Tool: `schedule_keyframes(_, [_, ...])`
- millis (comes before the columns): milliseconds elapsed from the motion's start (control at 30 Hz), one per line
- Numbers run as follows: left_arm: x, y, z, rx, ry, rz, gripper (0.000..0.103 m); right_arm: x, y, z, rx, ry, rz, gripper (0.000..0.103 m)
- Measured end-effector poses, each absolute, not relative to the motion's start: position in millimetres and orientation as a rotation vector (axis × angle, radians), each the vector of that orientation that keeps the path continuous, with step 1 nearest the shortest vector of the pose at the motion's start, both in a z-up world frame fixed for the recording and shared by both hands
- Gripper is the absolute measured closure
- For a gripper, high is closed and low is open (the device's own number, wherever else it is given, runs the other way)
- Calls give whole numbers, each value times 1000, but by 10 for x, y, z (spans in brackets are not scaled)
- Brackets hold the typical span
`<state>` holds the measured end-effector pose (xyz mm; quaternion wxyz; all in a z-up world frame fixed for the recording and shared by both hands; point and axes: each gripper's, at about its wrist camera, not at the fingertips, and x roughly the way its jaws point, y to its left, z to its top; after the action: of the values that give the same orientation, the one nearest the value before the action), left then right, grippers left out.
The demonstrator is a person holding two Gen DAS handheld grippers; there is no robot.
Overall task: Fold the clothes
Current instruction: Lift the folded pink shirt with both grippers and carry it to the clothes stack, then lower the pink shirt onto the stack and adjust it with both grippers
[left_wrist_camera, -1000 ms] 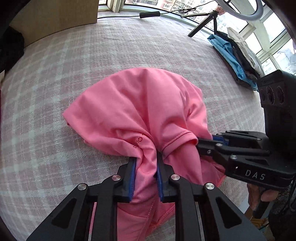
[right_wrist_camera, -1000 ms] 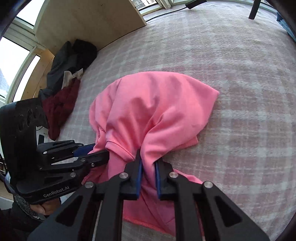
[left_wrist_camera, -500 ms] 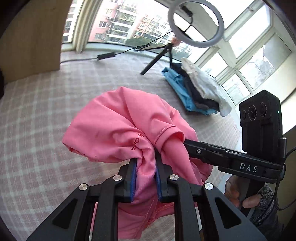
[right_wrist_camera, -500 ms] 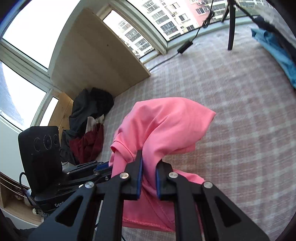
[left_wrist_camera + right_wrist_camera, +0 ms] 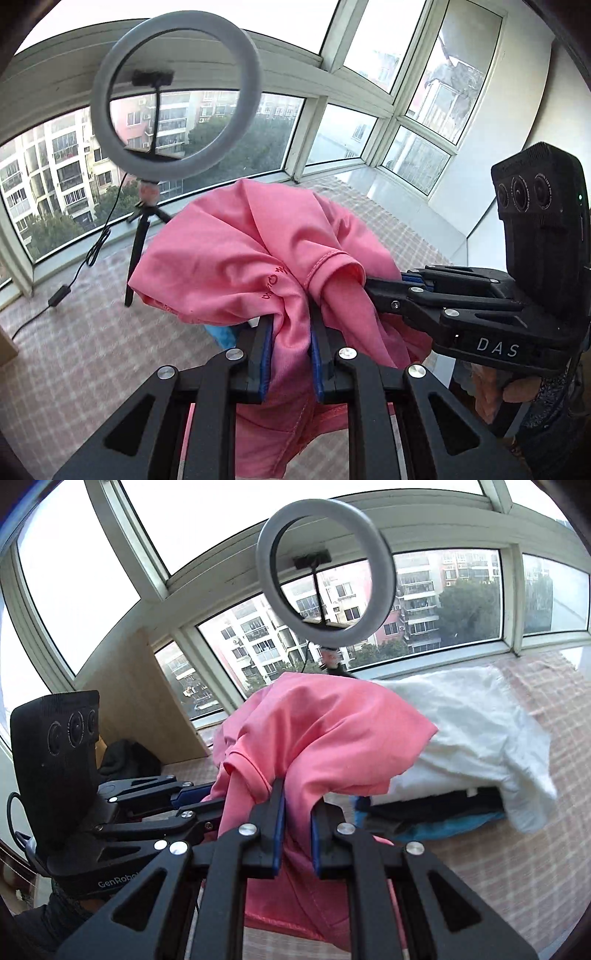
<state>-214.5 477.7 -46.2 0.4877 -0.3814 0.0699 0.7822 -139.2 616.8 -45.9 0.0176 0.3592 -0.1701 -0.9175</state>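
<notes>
Surface: pink-and-white checked bed cover (image 5: 92, 354), running up to the white-framed bay window (image 5: 332, 122); apartment blocks and trees outside.

Light wooden panel (image 5: 147, 709) stands at the left window corner in the right wrist view, with a heap of dark clothing (image 5: 127, 757) at its foot.

Stack of clothes (image 5: 461, 738) on the bed cover, right of centre in the right wrist view: white crumpled garment on top, dark layer under it, blue layer at the bottom.

Task item: pink knit shirt with stitched hems (image 5: 236, 258), bunched. It hangs between the two tools above the bed cover; its lower folds drop below the fingers toward the bottom of both views. Small dark red lettering shows on one fold in the left wrist view.

White ring light on a black tripod (image 5: 177, 96) stands near the window behind the shirt. A black cable with an inline switch trails from it across the bed cover.

Left tool (image 5: 291, 354): black frame, blue pads, pressed onto a gathered fold of the pink shirt; cloth fills the gap.

Right tool (image 5: 297, 836): same build, likewise pinching a fold of the shirt beside a hemmed opening. In the left wrist view it comes in from the right, marked "DAS", tips buried in the cloth.

The two grip points sit close together. A hand (image 5: 517, 391) holds the right tool's handle at the frame edge.
</notes>
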Motion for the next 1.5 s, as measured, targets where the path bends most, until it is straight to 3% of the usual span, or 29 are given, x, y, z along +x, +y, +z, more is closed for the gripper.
schedule_keyframes(300, [-2596, 5967, -495, -920, 234, 1934, 87, -1978, 7503, -494, 1174, -385, -2847, 92])
schedule_keyframes(500, [-3062, 6008, -1156, -1057, 296, 2003, 87, -2496, 8083, -1056, 1309, -289, -2791, 92])
schedule_keyframes(667, [-3312, 5843, -1649, -1214, 204, 1927, 84, -2751, 8346, -1874, 1477, -423, -2643, 91])
schedule_keyframes(867, [-3199, 5610, -1393, -1128, 256, 1955, 73, -2672, 8468, -1734, 1454, -421, -2614, 85])
schedule_keyframes(1067, [-3129, 5351, -1068, -1031, 275, 2023, 72, -2345, 8596, -1274, 1319, -429, -2781, 81])
schedule_keyframes(1167, [-3134, 5445, -1167, -1059, 279, 2003, 72, -2371, 8464, -1288, 1257, -509, -2711, 81])
schedule_keyframes(1500, [-2954, 5485, -1573, -1176, 337, 1891, 75, -2240, 8307, -1738, 1456, -539, -2596, 81])
